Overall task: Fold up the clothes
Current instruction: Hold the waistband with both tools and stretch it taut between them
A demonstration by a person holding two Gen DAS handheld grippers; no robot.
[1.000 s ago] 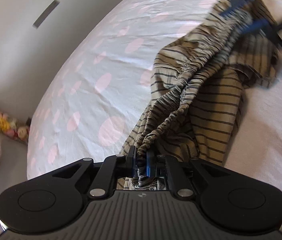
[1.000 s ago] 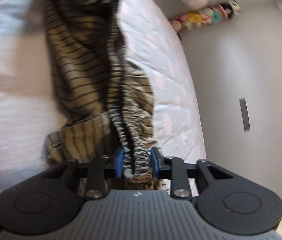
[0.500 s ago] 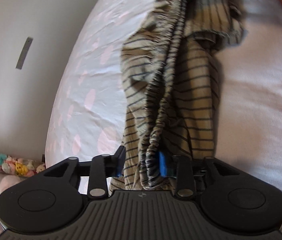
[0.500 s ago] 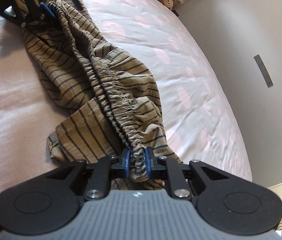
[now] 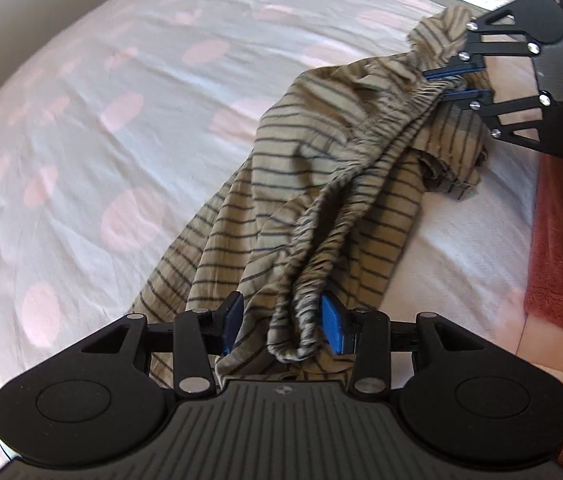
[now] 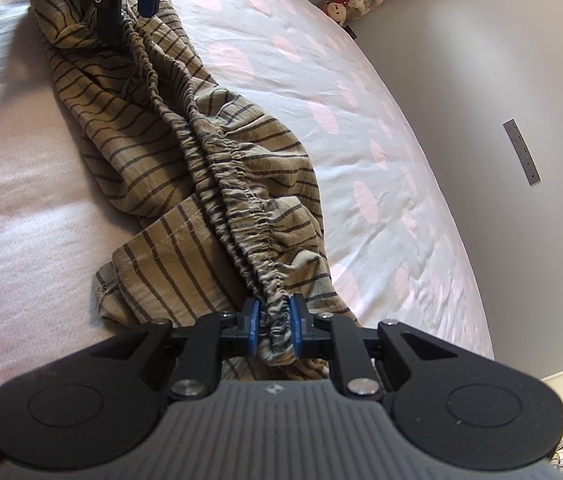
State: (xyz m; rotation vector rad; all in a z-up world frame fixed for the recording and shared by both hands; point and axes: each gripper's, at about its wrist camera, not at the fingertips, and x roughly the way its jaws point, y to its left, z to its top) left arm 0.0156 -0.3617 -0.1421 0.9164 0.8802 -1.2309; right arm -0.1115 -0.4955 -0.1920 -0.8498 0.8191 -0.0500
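Your left gripper (image 5: 281,322) is opening, jaws apart, striped shorts (image 5: 321,184) waistband loose between them at lower centre. Your right gripper (image 6: 273,328) clamps the waistband. No readable writing.

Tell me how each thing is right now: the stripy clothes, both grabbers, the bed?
Striped garment: crumpled, unfolded, lying on the bed.
Left gripper: fingers opening, waistband loose between them.
Right gripper: shut on the elastic waistband.
Bed sheet: spread out, slightly wrinkled.
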